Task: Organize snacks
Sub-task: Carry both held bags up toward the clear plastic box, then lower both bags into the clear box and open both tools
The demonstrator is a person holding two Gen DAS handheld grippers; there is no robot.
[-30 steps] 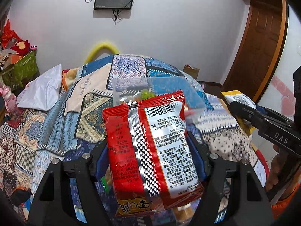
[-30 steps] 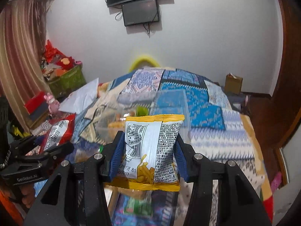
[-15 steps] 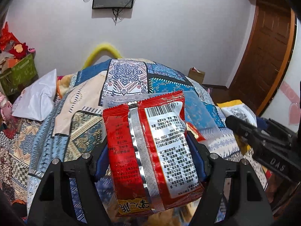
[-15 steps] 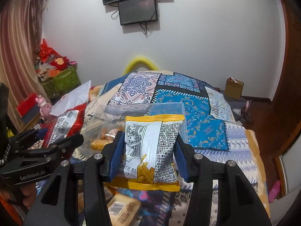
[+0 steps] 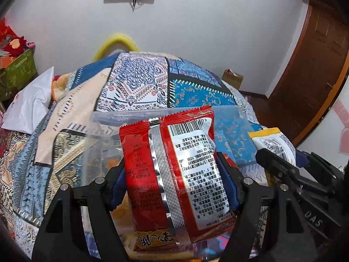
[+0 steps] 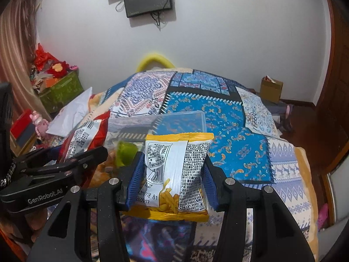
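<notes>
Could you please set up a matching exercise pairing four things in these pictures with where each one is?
Things:
1. red snack packet
2. yellow snack packet
3. clear plastic box
4. small cardboard box

Places:
A. on the floor by the far wall
B. gripped in the right tool
C. on the patterned quilt
D. gripped in the left tool

Pairs: 1-D, 2-B, 3-C, 4-A

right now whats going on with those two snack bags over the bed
A person is sorting snacks with a gripper in each hand. The left gripper is shut on a red snack packet; the right gripper is shut on a yellow-and-white chip bag. Both hang above a clear plastic bin on the patchwork bedspread, with snacks already inside.
</notes>
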